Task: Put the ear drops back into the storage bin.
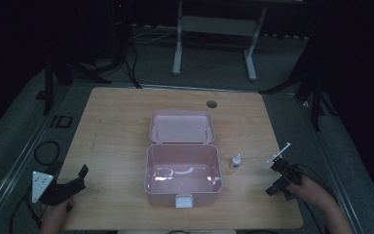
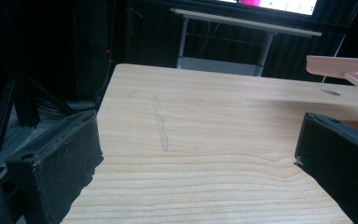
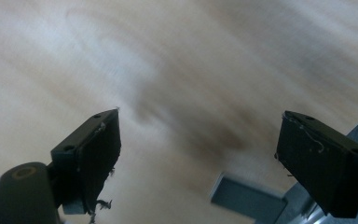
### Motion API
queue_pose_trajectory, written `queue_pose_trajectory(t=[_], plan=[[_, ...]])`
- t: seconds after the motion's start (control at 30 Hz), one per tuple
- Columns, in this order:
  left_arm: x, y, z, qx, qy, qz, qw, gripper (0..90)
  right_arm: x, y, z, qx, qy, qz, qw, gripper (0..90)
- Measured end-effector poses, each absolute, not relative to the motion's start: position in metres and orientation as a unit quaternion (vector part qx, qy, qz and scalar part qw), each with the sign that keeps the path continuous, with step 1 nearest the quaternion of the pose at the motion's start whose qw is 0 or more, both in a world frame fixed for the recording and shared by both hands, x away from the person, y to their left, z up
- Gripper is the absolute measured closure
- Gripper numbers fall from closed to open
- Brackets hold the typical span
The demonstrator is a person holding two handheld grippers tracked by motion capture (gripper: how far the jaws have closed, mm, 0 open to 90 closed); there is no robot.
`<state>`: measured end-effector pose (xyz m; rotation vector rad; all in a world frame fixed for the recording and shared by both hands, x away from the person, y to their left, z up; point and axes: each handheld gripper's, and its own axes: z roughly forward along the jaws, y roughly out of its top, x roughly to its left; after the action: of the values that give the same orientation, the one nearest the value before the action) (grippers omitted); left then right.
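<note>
An open pink box (image 1: pixel 182 187) stands mid-table, its lid (image 1: pixel 181 126) laid back flat behind it and a white latch at its front. A small white bottle (image 1: pixel 236 161) stands just right of the box. A thin white stick (image 1: pixel 278 153) lies farther right. My right gripper (image 1: pixel 274 178) (image 3: pixel 198 135) is open near the table's right front corner, just below the stick, with nothing between its jaws. My left gripper (image 1: pixel 78 178) (image 2: pixel 196 135) is open at the left front edge over bare wood; the lid's edge (image 2: pixel 340 65) shows to its upper right.
The wooden table (image 1: pixel 117 122) has a round cable hole (image 1: pixel 212 104) behind the lid. Cables lie on the floor at the left, and a white desk frame (image 1: pixel 214 44) stands beyond the table. The right gripper view is blurred.
</note>
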<state>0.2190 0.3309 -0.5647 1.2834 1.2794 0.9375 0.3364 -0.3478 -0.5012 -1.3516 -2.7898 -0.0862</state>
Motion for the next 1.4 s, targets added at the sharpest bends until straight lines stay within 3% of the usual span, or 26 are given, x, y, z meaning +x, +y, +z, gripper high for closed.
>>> queue_pose_trajectory(t=[0.67,1.4], plan=[[0.219,0.331,-0.565,0.536,0.534,0.391,0.524,0.5,0.342,-0.328,-0.508,-0.364,-0.928,0.041,0.067,13.1],[0.219,0.331,-0.565,0.536,0.534,0.391,0.525,0.4,0.373,-0.290,-0.491,-0.338,-0.940,0.027,0.047,19.1]])
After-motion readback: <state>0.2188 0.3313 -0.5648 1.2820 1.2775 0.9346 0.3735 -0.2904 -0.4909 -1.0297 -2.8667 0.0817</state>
